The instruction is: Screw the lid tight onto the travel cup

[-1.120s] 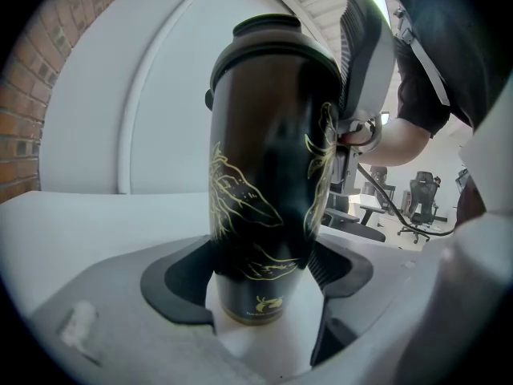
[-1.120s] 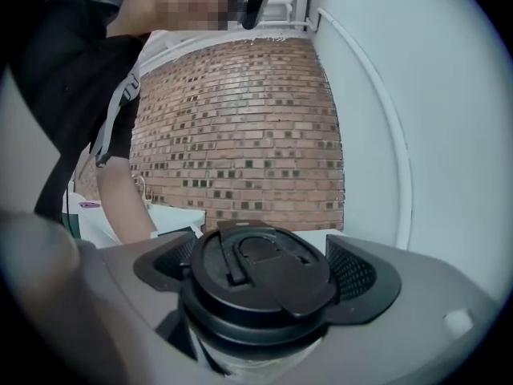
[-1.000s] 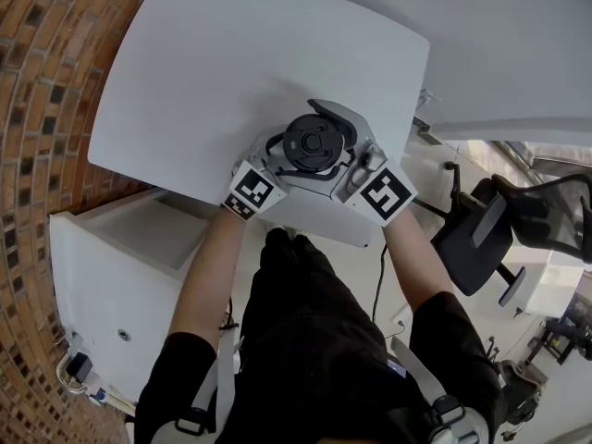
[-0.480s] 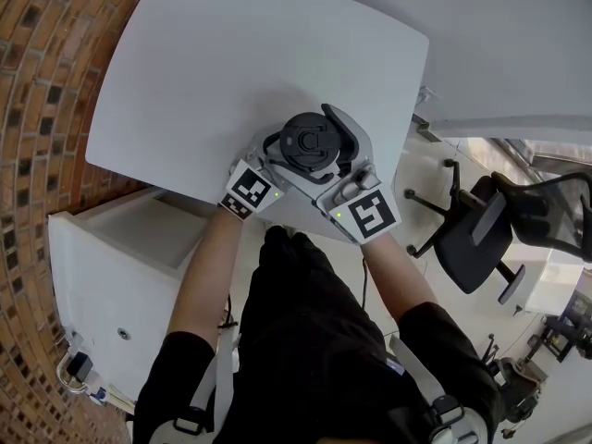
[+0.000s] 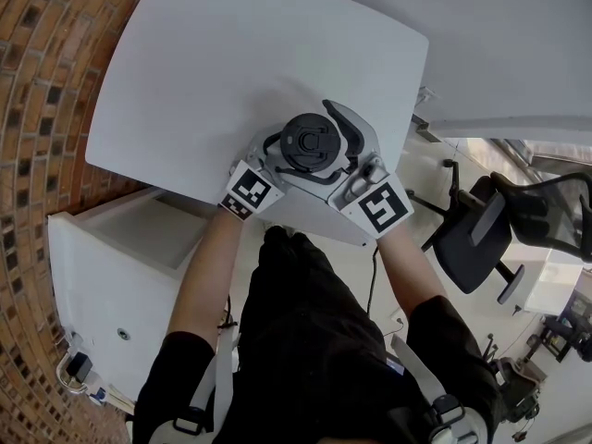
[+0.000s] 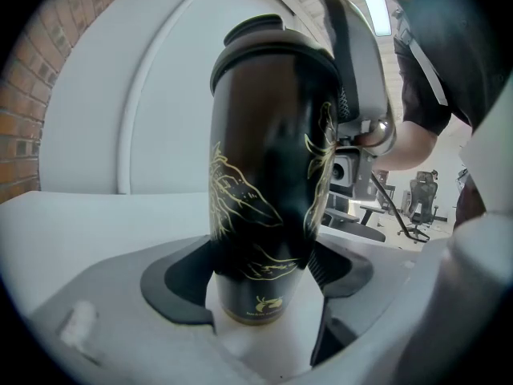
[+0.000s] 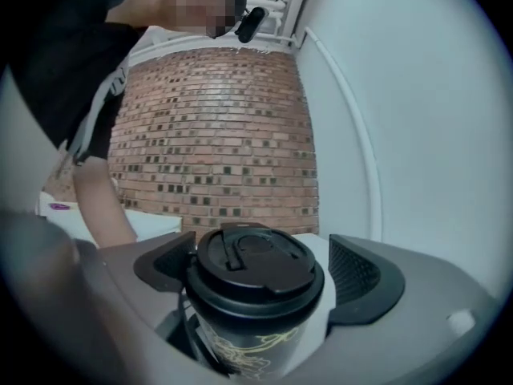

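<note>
Two pads of my left claw (image 6: 268, 291) press on the lower body of the travel cup (image 6: 268, 175), one on each side, so that claw is clamped on the cup. The cup stands upright on the white table (image 6: 88, 215) and rises well above the jaws, with the lid (image 6: 268, 42) high over the grip.

From the right claw's (image 7: 260, 271) own camera, the lid sits between the jaws at pad height. The jaws stand apart. The pad on that view's left looks to touch the rim, while the other is clear of it with a strip of white showing, so nothing is gripped here.

From the head camera, the lid lies between both claws, and the cup stands close to the table's near edge.

My worries are these. Closing the right claw off-centre would shove the lid sideways and could bind the thread. The left grip is low on a tall, glossy cup, so a hard twist at the top could spin it in the pads or tip it toward that edge.
</note>
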The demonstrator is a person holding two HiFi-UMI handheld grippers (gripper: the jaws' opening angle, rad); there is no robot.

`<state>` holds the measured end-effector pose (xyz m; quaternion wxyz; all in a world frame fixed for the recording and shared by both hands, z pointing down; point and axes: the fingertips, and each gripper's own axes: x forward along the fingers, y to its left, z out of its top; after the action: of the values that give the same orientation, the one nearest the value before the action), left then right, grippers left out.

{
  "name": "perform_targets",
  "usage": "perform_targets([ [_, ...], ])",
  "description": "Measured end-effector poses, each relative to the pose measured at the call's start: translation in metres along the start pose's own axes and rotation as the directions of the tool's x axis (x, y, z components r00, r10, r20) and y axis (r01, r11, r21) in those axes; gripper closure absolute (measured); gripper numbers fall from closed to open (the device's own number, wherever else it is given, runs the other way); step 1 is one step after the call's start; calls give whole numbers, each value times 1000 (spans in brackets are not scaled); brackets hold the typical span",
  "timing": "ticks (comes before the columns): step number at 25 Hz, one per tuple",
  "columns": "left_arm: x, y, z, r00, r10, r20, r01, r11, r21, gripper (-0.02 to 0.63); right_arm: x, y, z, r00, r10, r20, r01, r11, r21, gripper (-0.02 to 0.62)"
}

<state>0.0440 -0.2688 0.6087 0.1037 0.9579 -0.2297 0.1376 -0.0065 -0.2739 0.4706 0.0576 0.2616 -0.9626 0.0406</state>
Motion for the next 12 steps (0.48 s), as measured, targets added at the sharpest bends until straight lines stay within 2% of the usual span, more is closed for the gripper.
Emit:
perform_targets([
  [2, 0, 1, 0, 1000, 0, 0, 0, 1000, 1, 233, 3, 4, 2, 996, 90, -26, -92, 995, -50, 91],
  [4, 0, 1, 0, 1000, 0, -1, 0, 1000, 1, 233, 6, 7, 4, 992, 120, -29, -121, 990, -73, 89],
  [6, 0, 0, 0, 1000, -1, 0, 1, 1000, 0, 233, 7, 8, 4, 994, 105, -14, -106, 992, -68, 91],
  [12, 0, 0, 0, 1000, 0, 0, 0, 1000, 2, 233, 7, 1, 8, 999, -13, 40, 14, 999, -31, 105],
])
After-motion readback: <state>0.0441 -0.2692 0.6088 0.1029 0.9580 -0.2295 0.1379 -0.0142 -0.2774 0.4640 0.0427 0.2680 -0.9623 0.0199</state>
